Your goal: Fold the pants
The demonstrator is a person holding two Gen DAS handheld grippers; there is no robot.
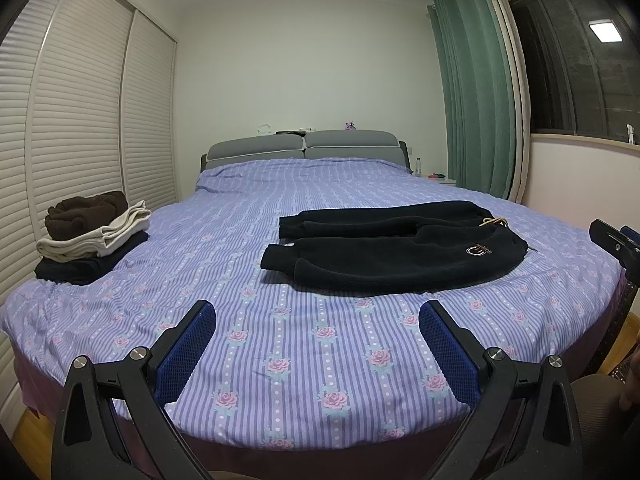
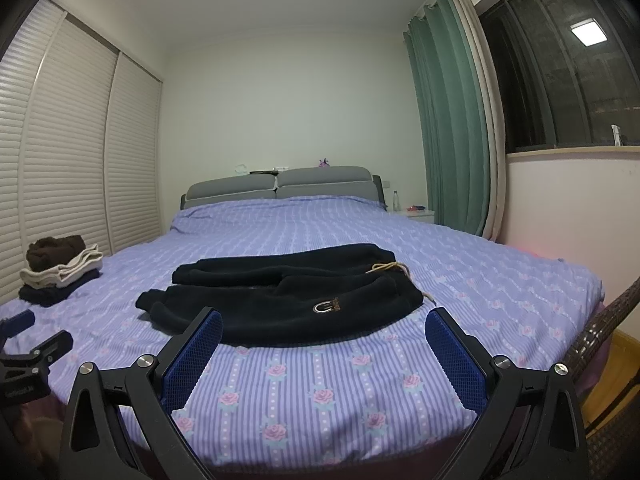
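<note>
Black fleece pants (image 1: 394,248) (image 2: 280,300) lie flat on the purple floral bedsheet (image 1: 304,360) (image 2: 320,392), waist with a tan drawstring at the right, both legs running left. My left gripper (image 1: 318,316) hangs open over the near edge of the bed, short of the pants, nothing between its blue pads. My right gripper (image 2: 324,322) is open too, its fingertips just before the near hem of the pants at the waist end, not touching. The left gripper's tip (image 2: 36,344) shows at the left in the right wrist view; the right one's tip (image 1: 616,240) at the right edge in the left wrist view.
A stack of folded clothes (image 1: 90,238) (image 2: 60,272), brown on cream on dark, sits at the bed's left side. Louvred wardrobe doors (image 1: 80,120) line the left wall. A grey headboard (image 1: 304,146), a green curtain (image 1: 472,100), a nightstand (image 2: 418,213) and a wicker chair (image 2: 600,328) stand around.
</note>
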